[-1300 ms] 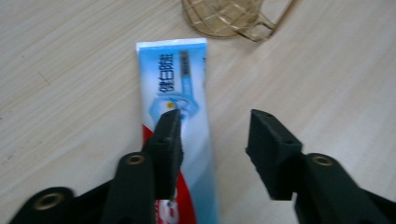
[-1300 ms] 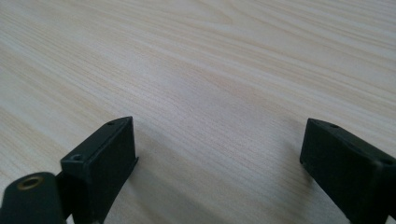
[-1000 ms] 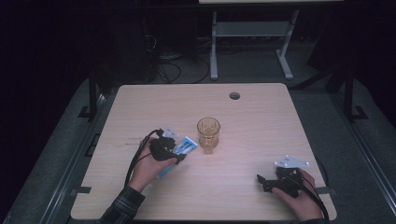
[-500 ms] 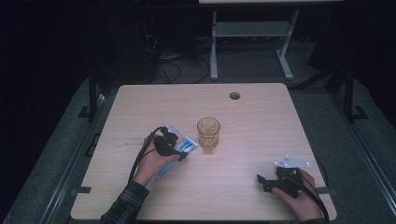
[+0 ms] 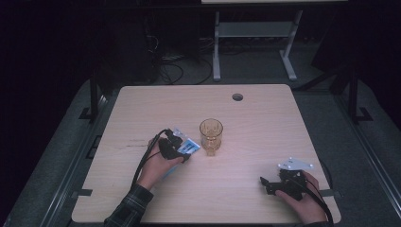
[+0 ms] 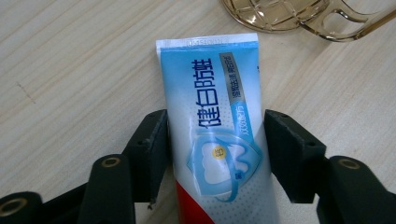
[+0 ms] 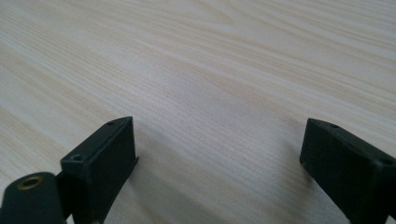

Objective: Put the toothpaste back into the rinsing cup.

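A blue-and-white toothpaste tube [image 6: 212,126] lies flat along the wooden table [image 5: 265,118], its crimped end pointing at an amber see-through cup [image 5: 211,136] with a handle [image 6: 341,21]. My left gripper [image 6: 215,140] has just been closing, and its pads [image 6: 154,140] now press on both long edges of the tube. In the high view the tube [image 5: 190,147] sticks out of the left gripper [image 5: 182,152] just left of the cup. My right gripper [image 7: 219,154] stands open over bare wood near the table's front right [image 5: 264,182].
A round cable hole [image 5: 237,97] sits near the table's far edge. Beyond the table are a white stand's legs [image 5: 250,33] and cables on the dark floor. Black cables trail from both grippers toward the person.
The left hand has crept a little toward the cup with the tube at its jaws. The right hand has kept still.
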A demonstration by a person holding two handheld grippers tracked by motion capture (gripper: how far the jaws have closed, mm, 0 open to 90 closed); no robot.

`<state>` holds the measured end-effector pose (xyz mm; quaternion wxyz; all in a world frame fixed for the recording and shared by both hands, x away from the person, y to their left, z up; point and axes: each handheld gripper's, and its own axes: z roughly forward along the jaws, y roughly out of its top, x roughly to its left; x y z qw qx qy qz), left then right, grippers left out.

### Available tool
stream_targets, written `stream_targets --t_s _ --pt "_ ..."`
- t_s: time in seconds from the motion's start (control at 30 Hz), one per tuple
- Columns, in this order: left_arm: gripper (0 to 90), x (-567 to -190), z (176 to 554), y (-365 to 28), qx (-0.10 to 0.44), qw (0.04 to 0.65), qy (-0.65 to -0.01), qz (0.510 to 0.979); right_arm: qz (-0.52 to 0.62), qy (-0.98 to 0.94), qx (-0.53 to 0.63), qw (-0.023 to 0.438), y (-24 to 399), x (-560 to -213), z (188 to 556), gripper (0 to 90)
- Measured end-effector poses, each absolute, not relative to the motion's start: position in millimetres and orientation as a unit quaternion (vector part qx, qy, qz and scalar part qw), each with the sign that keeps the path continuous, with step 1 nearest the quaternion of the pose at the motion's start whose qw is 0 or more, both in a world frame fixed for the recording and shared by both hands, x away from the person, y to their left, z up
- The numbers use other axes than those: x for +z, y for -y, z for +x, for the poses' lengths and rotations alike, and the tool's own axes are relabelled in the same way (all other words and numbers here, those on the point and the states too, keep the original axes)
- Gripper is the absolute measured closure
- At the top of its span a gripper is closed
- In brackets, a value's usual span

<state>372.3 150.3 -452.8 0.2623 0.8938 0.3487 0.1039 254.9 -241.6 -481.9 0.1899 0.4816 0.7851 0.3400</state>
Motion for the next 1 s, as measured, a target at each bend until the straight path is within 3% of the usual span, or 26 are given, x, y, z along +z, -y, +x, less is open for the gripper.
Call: stream_targets --t_s 0.33,0.53,1.0 --pt "55.2 -450.3 370.5 -149.0 0.102 0.255 -0.355 0.894 0.481 -0.785 0.340 0.190 241.6 -481.9 254.9 9.8" --pt "69.0 -447.0 369.0 -150.1 0.092 0.255 -0.356 0.894 0.481 -0.785 0.340 0.190 241.6 -481.9 254.9 9.8" --pt "72.3 -444.3 369.9 -159.5 0.066 0.268 -0.360 0.891 0.481 -0.785 0.340 0.190 241.6 -481.9 254.9 9.8"
